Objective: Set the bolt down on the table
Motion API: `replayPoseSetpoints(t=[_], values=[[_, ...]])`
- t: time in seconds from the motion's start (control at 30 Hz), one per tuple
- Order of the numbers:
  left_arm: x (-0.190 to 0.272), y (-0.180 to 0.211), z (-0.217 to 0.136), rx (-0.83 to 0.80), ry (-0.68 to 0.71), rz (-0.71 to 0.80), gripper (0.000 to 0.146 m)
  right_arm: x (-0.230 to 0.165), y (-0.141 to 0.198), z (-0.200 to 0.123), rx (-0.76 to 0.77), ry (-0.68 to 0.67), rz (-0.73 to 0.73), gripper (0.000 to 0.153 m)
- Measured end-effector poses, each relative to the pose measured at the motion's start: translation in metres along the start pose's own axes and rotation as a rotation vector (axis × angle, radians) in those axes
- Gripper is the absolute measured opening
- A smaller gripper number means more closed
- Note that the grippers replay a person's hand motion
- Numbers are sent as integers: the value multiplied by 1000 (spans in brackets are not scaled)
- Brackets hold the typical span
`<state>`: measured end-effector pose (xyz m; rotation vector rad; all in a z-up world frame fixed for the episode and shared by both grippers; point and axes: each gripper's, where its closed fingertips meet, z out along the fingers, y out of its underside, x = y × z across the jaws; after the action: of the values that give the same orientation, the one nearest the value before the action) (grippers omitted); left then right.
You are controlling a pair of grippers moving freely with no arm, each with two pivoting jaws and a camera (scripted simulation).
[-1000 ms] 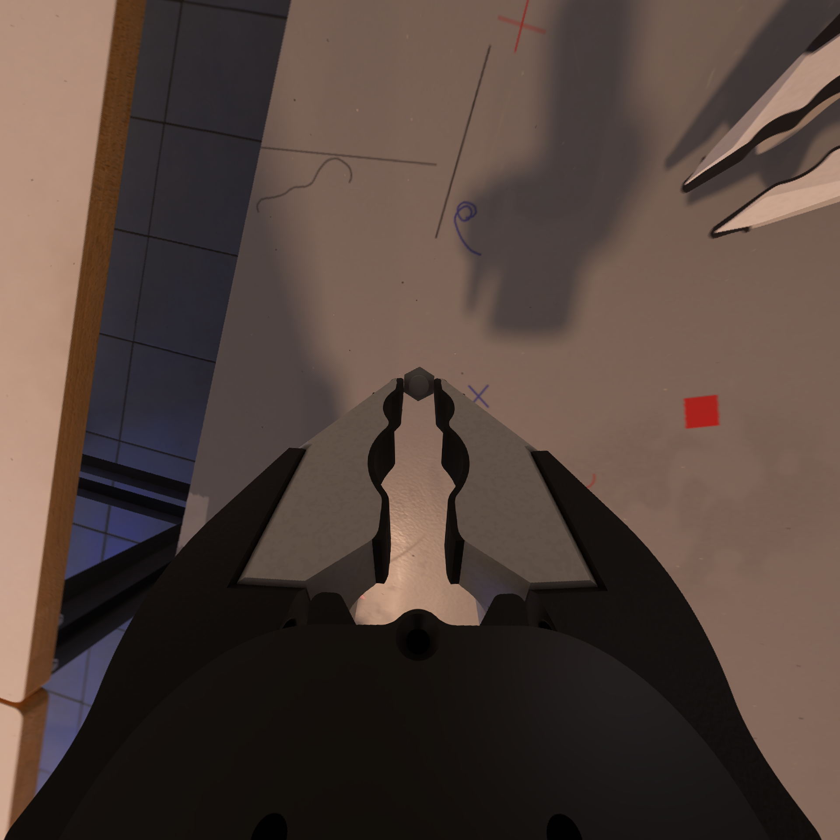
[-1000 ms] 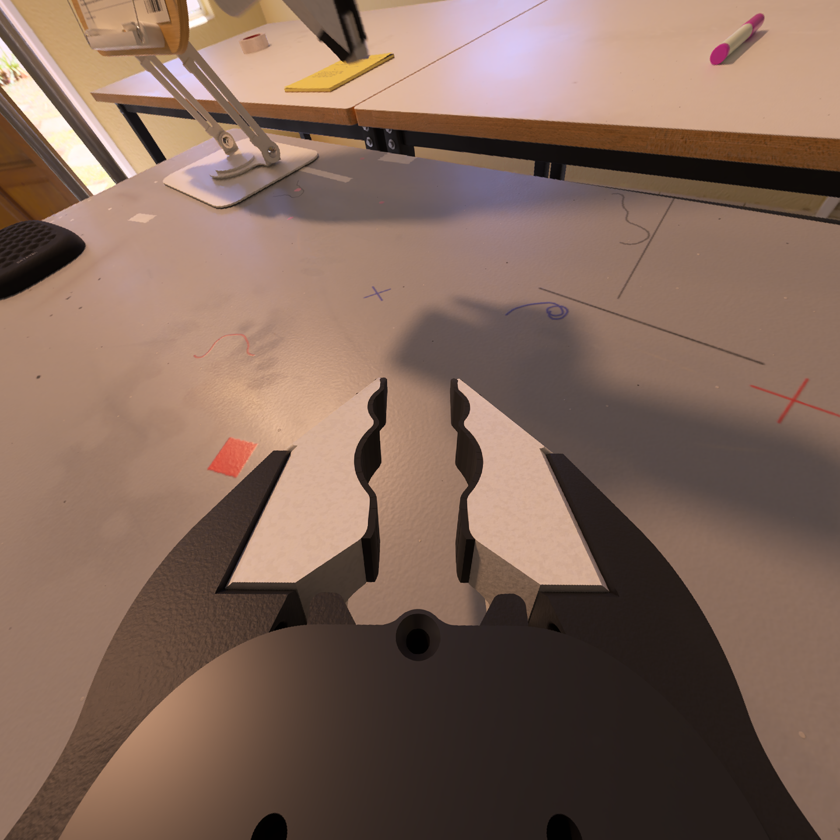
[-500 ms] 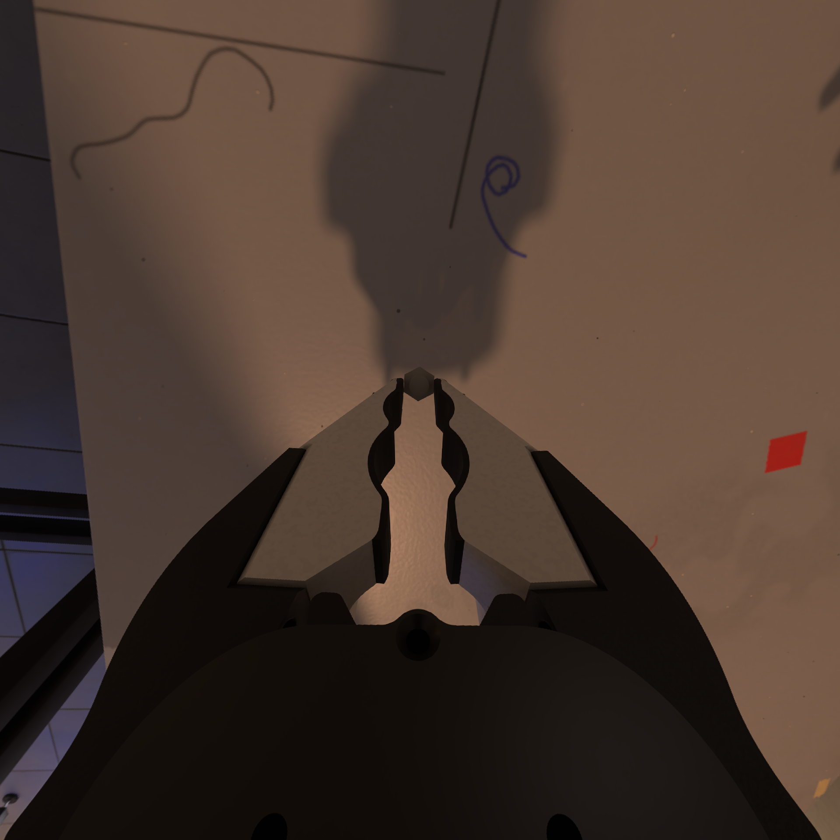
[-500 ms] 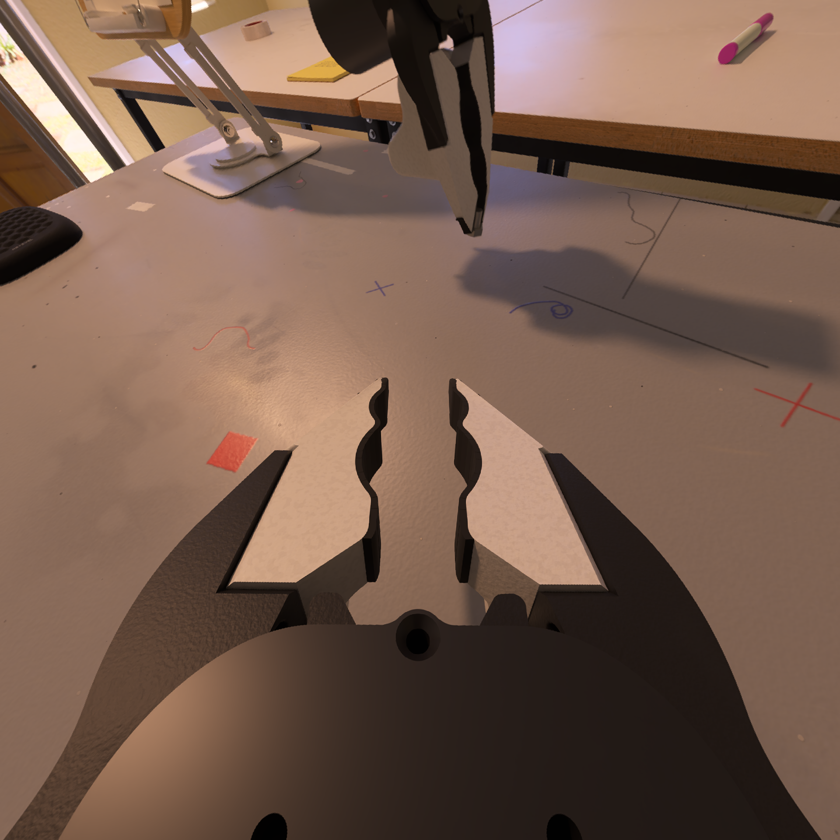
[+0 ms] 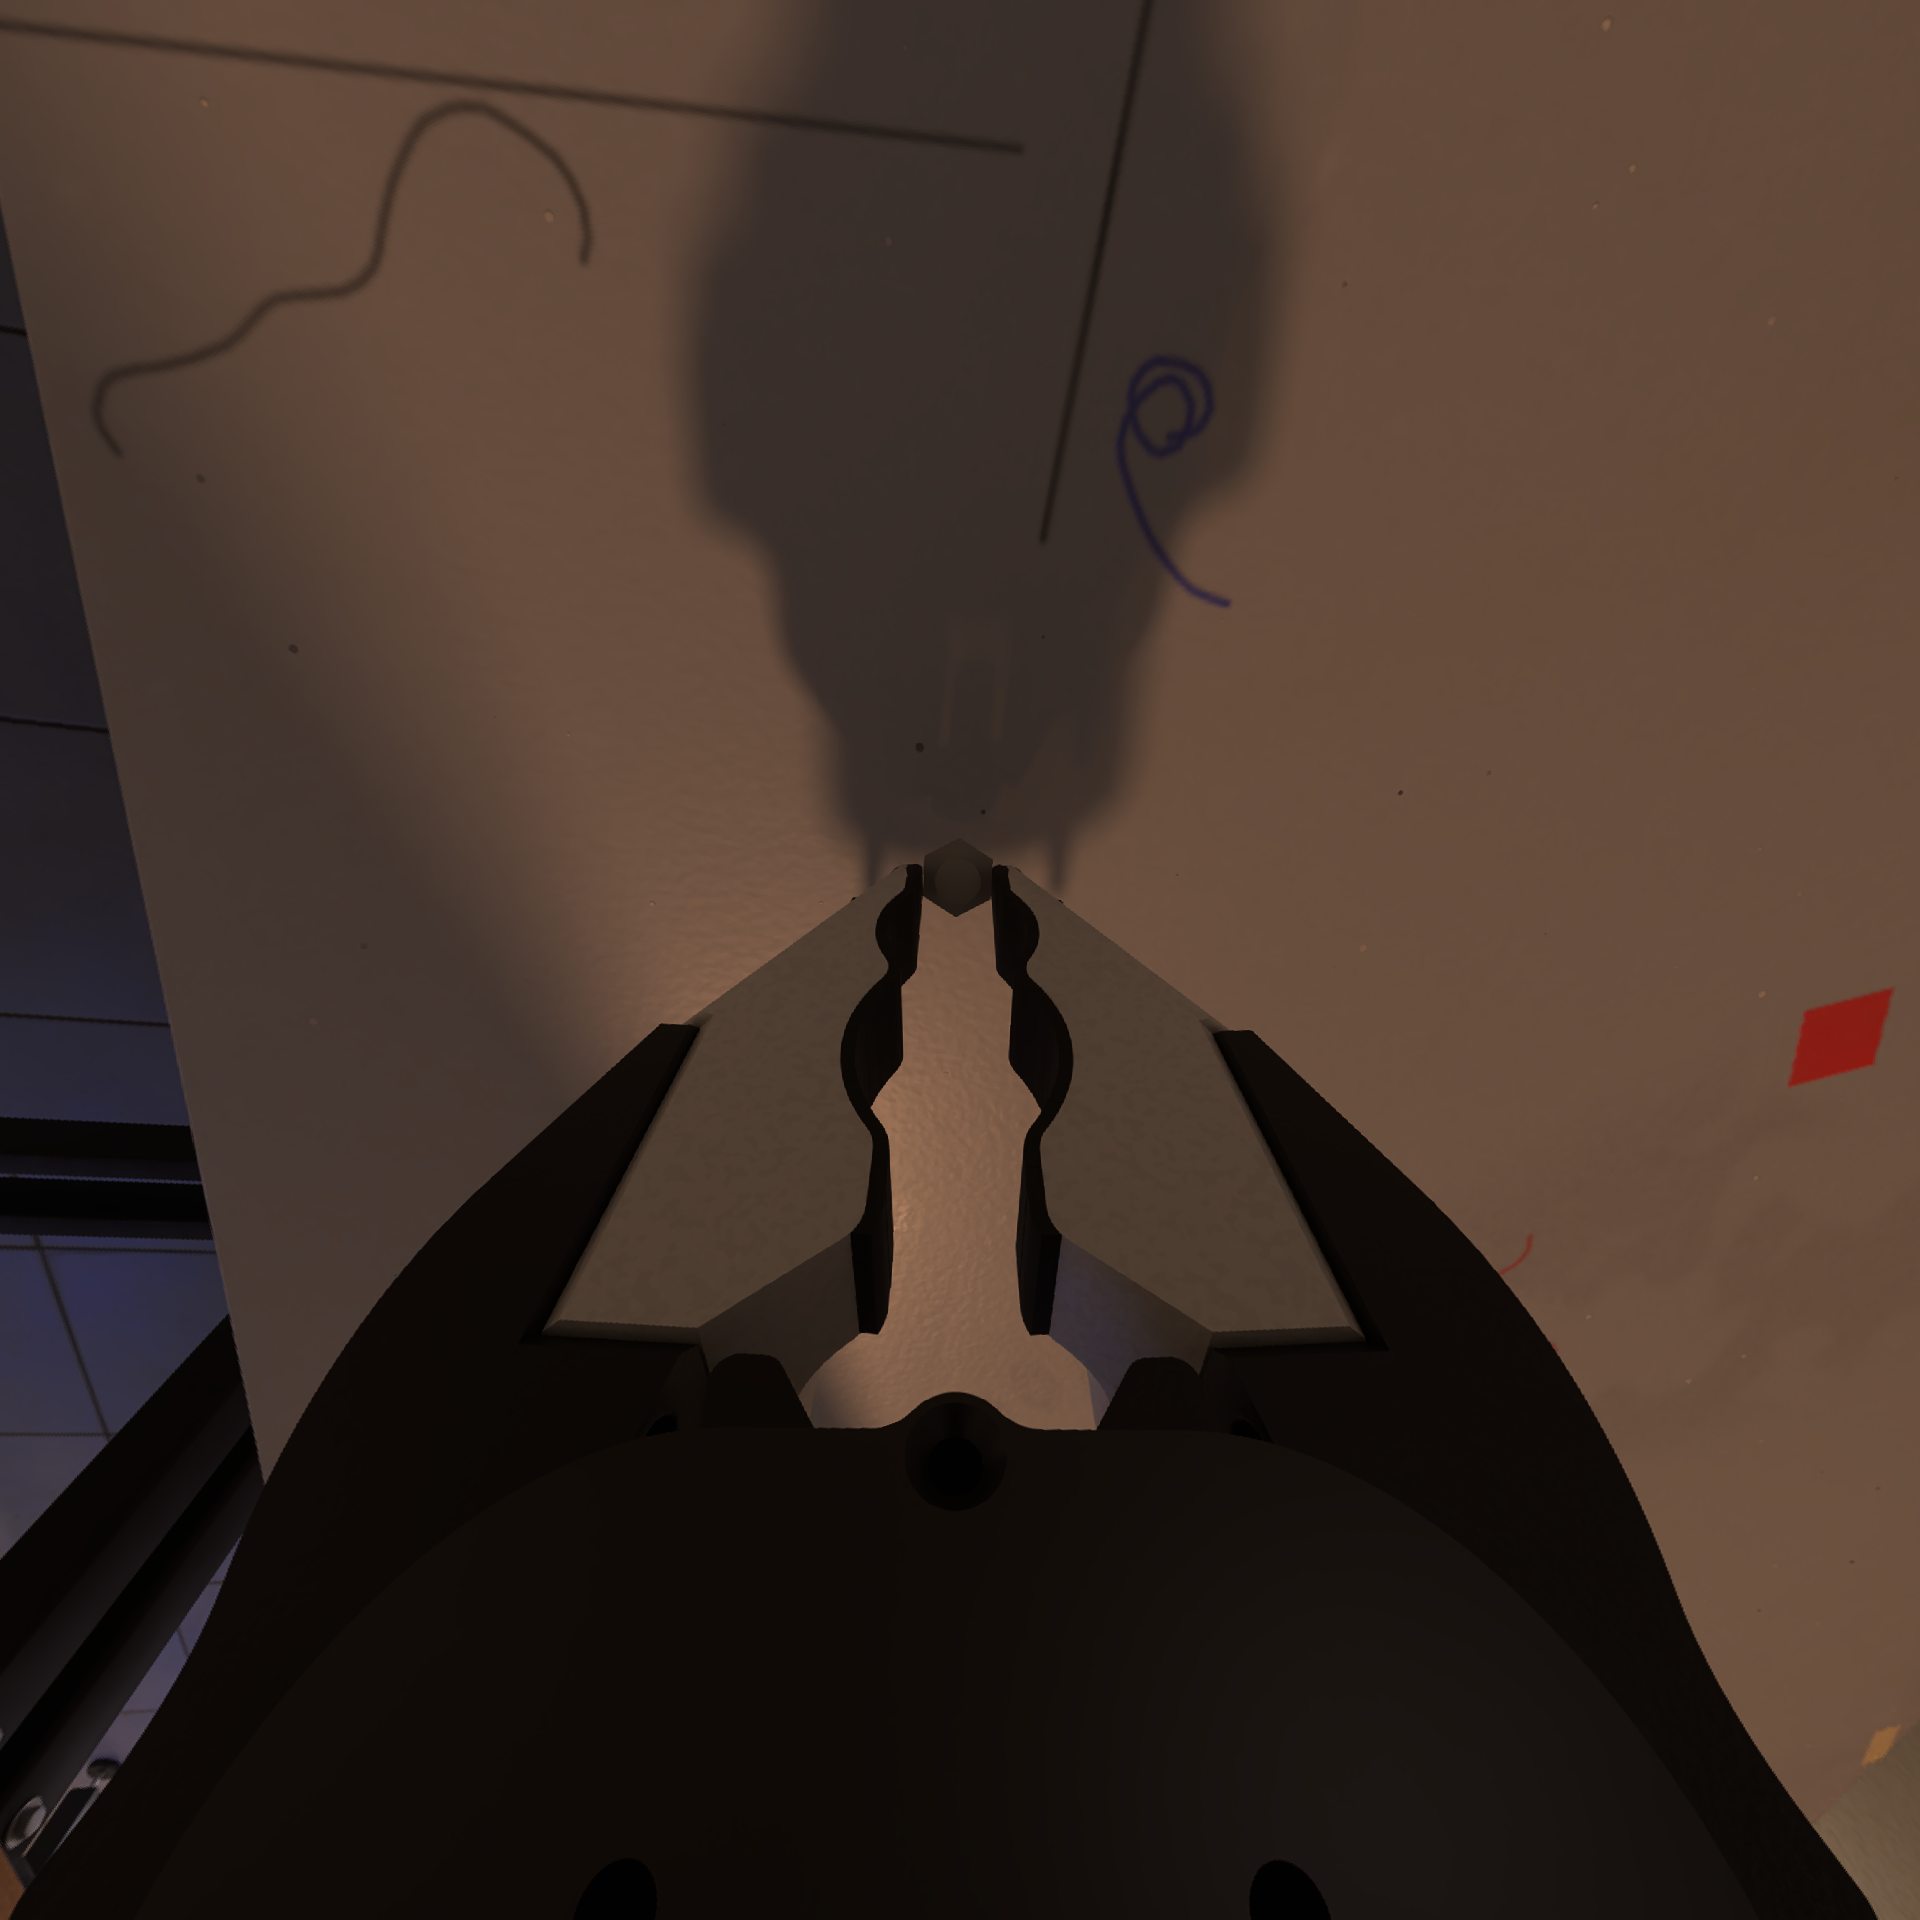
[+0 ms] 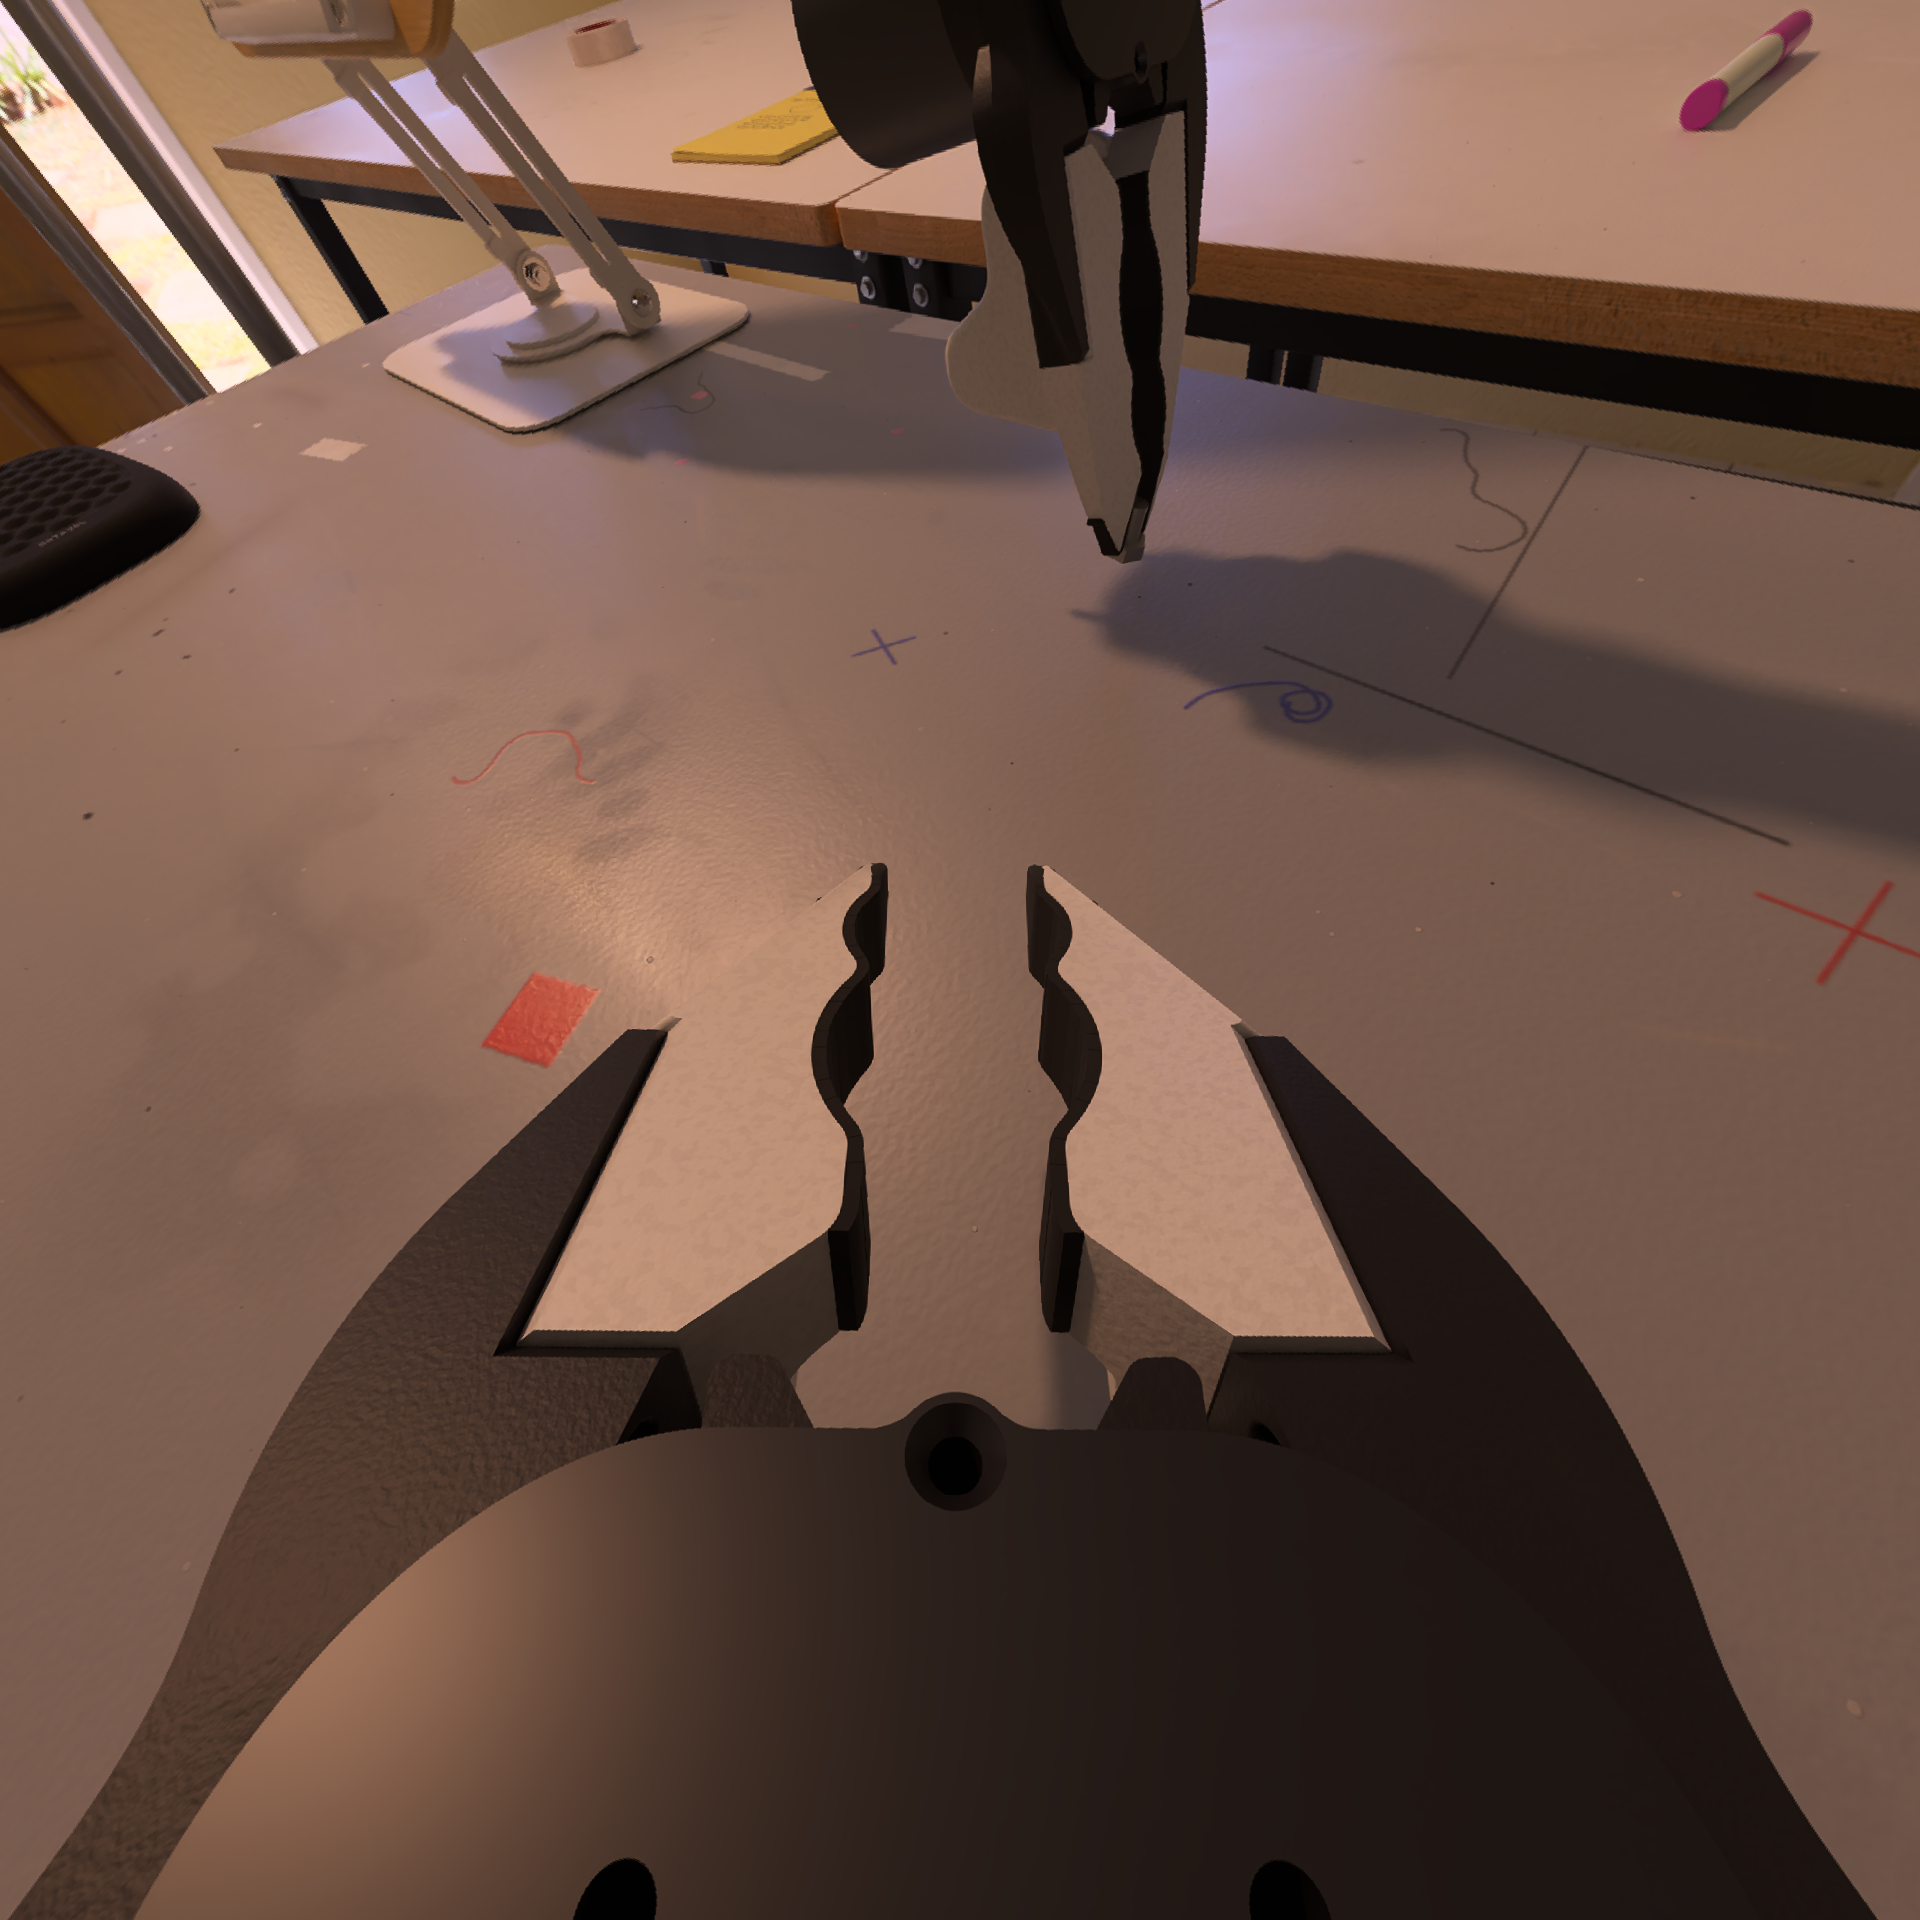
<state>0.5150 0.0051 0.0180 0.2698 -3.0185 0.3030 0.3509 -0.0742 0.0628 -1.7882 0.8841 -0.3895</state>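
Observation:
A small grey hex-headed bolt is pinched between the tips of my left gripper, which points down at the grey table. Only the bolt's head shows; its shaft is hidden. The gripper's shadow lies on the table just beyond the tips. In the right wrist view the left gripper hangs tips-down a little above the table, at the far centre-right. My right gripper is open and empty, low over the table's nearer part.
A red square marker lies on the table. A white stand base and a black pad are at the far left. A second table behind holds a yellow pad, tape roll and pink marker. The table edge is left.
My left gripper has come lower toward the table with the bolt, its shadow closing on the tips. The right gripper has barely moved.

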Motion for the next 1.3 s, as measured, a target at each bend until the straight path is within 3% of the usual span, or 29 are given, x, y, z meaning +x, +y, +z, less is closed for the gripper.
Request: replayPoseSetpoints(t=[1.3], values=[[3, -2, 2, -33, 3, -41, 13, -4, 4, 3, -25, -13, -14, 27]])
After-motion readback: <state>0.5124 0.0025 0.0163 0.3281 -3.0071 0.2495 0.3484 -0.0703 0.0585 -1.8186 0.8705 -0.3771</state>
